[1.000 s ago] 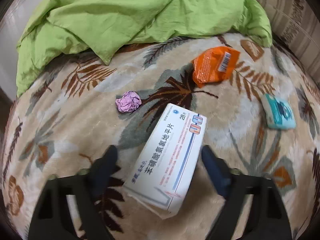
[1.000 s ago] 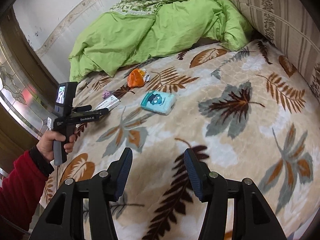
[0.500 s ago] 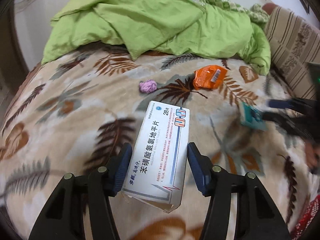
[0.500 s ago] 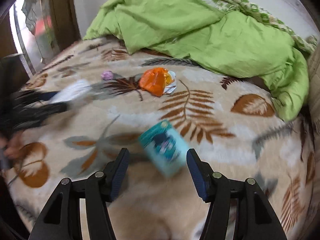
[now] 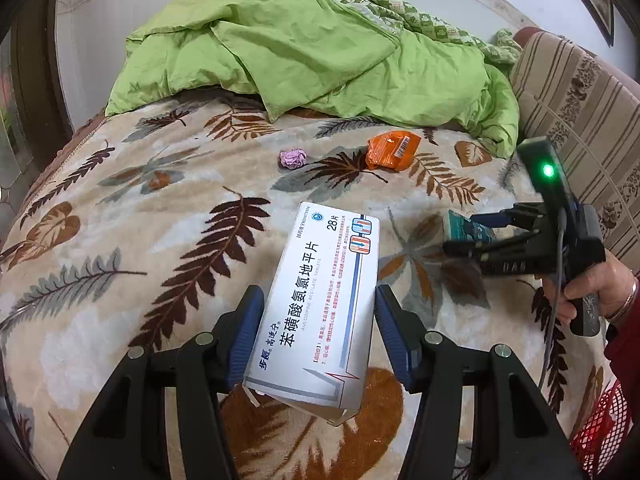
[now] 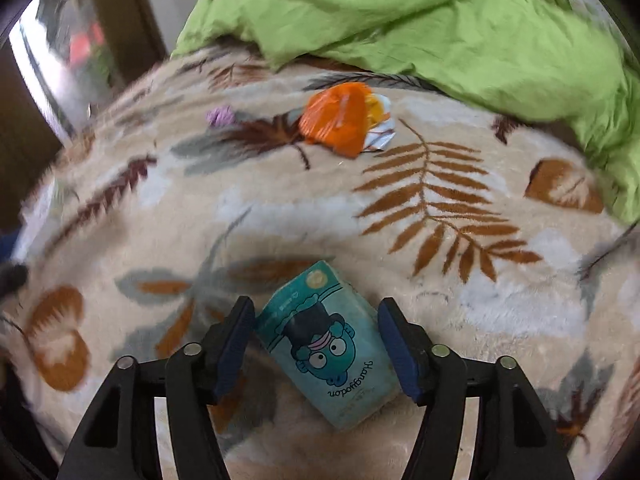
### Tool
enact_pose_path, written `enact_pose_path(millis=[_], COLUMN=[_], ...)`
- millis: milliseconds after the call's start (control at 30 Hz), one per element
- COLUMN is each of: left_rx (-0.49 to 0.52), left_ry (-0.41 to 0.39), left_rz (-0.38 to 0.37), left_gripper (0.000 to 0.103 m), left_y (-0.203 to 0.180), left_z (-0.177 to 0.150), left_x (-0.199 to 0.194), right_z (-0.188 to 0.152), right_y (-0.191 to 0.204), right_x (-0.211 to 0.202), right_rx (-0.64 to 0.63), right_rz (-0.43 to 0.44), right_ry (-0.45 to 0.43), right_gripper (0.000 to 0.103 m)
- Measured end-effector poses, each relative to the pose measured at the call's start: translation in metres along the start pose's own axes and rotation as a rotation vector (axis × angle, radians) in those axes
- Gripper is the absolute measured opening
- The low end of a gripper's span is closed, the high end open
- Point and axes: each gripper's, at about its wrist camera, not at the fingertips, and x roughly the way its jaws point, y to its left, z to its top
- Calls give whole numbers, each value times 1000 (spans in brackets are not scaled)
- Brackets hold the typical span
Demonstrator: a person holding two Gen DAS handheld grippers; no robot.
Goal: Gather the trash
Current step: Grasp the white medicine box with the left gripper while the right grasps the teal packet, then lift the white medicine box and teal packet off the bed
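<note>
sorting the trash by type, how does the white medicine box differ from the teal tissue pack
The white cardboard medicine box is long, rigid and printed with text; the teal plastic tissue pack is shorter, soft and shows a cartoon face. The box is clamped in the left gripper; the pack lies between the right gripper's open jaws.

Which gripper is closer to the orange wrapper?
Neither clearly. The left gripper, shut on the white pill box, and the right gripper, open around the teal tissue pack, both sit well short of the orange wrapper.

Left tongs (image 5: 320, 332) apparently clamp white medicine box (image 5: 324, 304).
</note>
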Motion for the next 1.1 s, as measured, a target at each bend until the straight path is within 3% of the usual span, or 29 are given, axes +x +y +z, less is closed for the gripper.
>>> enact_pose_path(millis=[100,167,267,433,800,1100], left_rx=[13,18,20,31,46,51], left_ry=[-3,-10,-25,-55,-112,-158], left_rz=[6,12,18,17,80,155], left_gripper=[56,56,56,56,56,56], left_y=[-1,-1,-4,-15,-39,-42], left_z=[-4,-6,-8,-16,-59,-88], left_x=[-2,-5,-12,-31,-83,-110], right_z=[-7,-9,-11,-26,-88,-134], right_y=[10,6,0,8,78,128], right_x=[4,2,-3,-23,-110,-149], right_rx=[-83,-70,-8,122,438,518], right_rz=[-48,-37,-14,-15,126,131], right_ry=[23,20,29,11,-190,-261], right_gripper=[74,74,65,43,42,42])
